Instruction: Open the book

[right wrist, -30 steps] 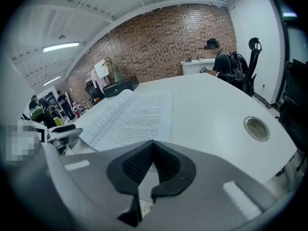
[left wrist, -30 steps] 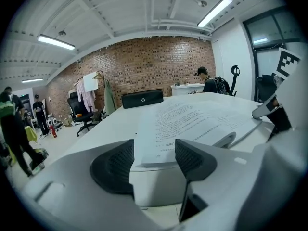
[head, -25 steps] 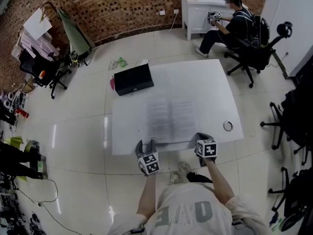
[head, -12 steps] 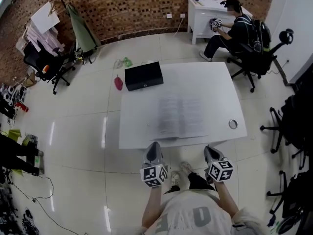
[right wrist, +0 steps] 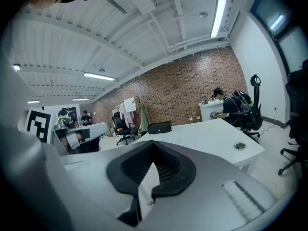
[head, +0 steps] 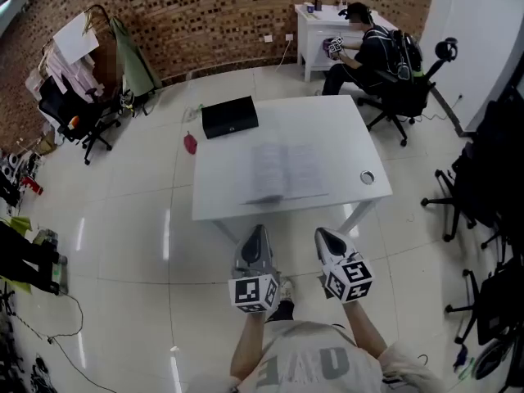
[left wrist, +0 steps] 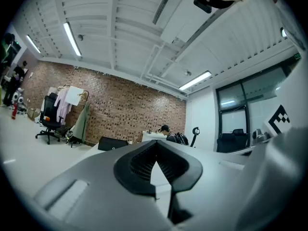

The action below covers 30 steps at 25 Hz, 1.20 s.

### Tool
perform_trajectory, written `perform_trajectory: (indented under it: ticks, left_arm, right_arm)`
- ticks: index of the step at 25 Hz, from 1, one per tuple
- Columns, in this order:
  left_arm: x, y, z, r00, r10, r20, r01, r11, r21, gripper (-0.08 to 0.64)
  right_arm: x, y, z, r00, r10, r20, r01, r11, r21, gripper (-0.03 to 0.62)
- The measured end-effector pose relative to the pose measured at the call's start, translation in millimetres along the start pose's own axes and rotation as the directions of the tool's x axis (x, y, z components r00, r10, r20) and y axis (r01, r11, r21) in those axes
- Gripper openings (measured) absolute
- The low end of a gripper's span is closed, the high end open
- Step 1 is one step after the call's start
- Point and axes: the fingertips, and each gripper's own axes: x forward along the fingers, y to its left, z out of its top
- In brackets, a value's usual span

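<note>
The book [head: 282, 173] lies open and flat in the middle of the white table [head: 327, 129], its pages pale and blurred. Both grippers hang in the air in front of the table's near edge, apart from the book and level with each other. My left gripper [head: 256, 237] is shut with nothing in it. My right gripper [head: 326, 238] is also shut and empty. In the left gripper view the left gripper [left wrist: 156, 149] has its dark pads together, pointing level across the room. In the right gripper view the right gripper [right wrist: 153, 149] points over the table top [right wrist: 211, 134].
A black case [head: 230, 116] sits at the table's far left corner, and a small metal ring [head: 367, 177] near its right edge. A person [head: 364, 51] sits at a white desk by the brick wall. Office chairs [head: 479, 195] stand at the right, a clothes rack [head: 78, 64] at the left.
Both grippers have drawn back from the table's front edge and risen toward me. The left jaws, open a second ago, are now shut. The book stays open on the table.
</note>
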Motion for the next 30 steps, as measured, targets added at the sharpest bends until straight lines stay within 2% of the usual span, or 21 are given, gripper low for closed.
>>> perform_trajectory:
  ticks: [2, 4, 8, 10, 13, 20, 24, 30]
  left_arm:
    - [-37.6, -24.4, -1.3, 1.0, -0.018, -0.006, 0.018, 1.0, 0.015, 0.017]
    - [-87.9, -45.1, -8.4, 0.999, -0.031, -0.017, 0.031, 0.999, 0.014, 0.017]
    - [-192.8, -81.3, -23.4, 1.0, 0.009, -0.018, -0.009, 1.0, -0.017, 0.017]
    - [-241.2, -96.4, -31.2, 0.998, 0.036, -0.043, -0.037, 0.999, -0.032, 0.017]
    - [-291.1, -127.3, -28.1, 0.998, 0.02, -0.059, -0.022, 0.999, -0.037, 0.017]
    - [-346.9, -194.2, -3.9, 0.998, -0.065, 0.008, 0.065, 0.998, 0.008, 0.017]
    - [-373.1, -212.0, 3.1, 0.997, -0.077, 0.031, 0.076, 0.997, 0.026, 0.017]
    - [-380.0, -219.0, -2.5, 0.994, -0.107, 0.019, 0.106, 0.994, 0.024, 0.017]
  right_arm:
    - [-41.7, 16.9, -16.3, 1.0, -0.007, 0.019, 0.007, 1.0, -0.012, 0.005]
    - [-94.4, 40.5, -51.5, 1.0, -0.011, 0.008, 0.011, 1.0, -0.007, 0.005]
    - [-187.2, 82.7, -107.4, 0.999, 0.021, -0.028, -0.021, 1.0, -0.001, 0.005]
    - [-228.1, 107.4, -121.8, 0.998, 0.051, -0.035, -0.05, 0.999, 0.012, 0.005]
    - [-283.6, 133.2, -125.7, 0.997, 0.062, -0.042, -0.063, 0.998, -0.018, 0.003]
    - [-360.5, 150.7, -110.5, 0.998, 0.029, 0.048, -0.026, 0.997, -0.067, 0.003]
    - [-383.2, 163.2, -112.1, 0.998, 0.027, 0.063, -0.023, 0.998, -0.058, 0.003]
    - [-390.1, 175.1, -114.1, 0.997, 0.029, 0.068, -0.024, 0.998, -0.065, 0.002]
